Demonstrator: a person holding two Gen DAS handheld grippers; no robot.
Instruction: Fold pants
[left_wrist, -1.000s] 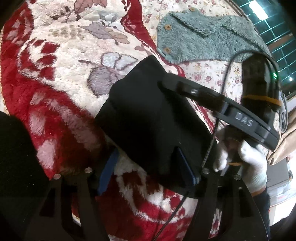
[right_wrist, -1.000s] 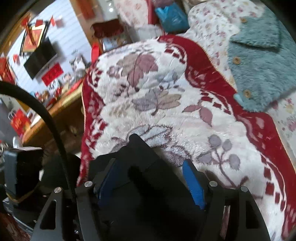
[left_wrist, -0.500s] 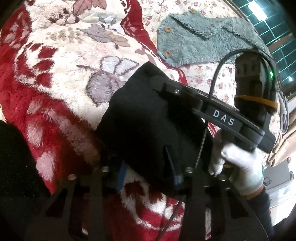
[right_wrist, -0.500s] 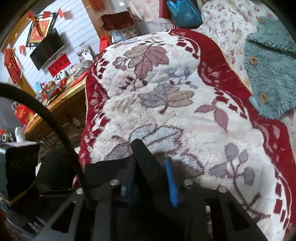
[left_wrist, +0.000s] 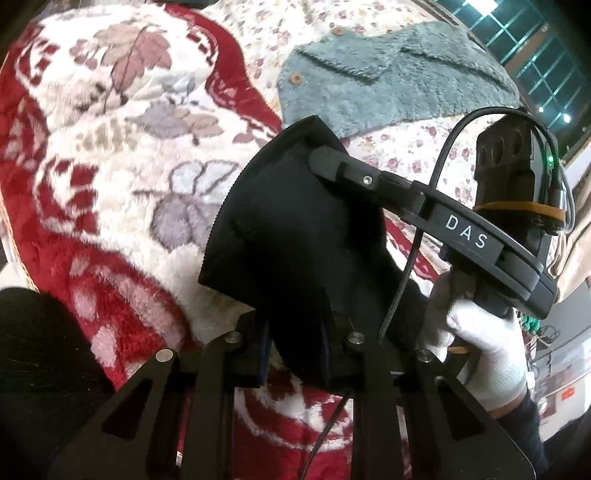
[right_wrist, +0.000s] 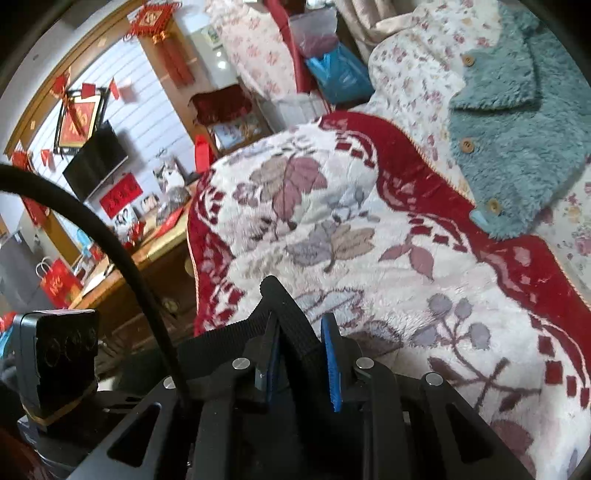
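The black pants (left_wrist: 295, 236) hang bunched between both grippers above a red and white floral blanket (left_wrist: 110, 155). My left gripper (left_wrist: 295, 354) is shut on the pants' lower edge. In the left wrist view the right gripper's finger (left_wrist: 354, 173) reaches in from the right and clamps the pants' upper edge, held by a white-gloved hand (left_wrist: 480, 339). In the right wrist view my right gripper (right_wrist: 301, 350) is shut on the ribbed black waistband (right_wrist: 284, 314), which sticks up between its blue pads (right_wrist: 330, 365).
A teal fleece jacket (left_wrist: 388, 81) with wooden buttons lies on a floral sheet (left_wrist: 406, 147) beyond the blanket; it also shows in the right wrist view (right_wrist: 517, 122). A wooden cabinet (right_wrist: 140, 266) with red decorations stands past the bed's left edge.
Both grippers have closed from open onto the black pants. The pants have lifted and moved up over the blanket.
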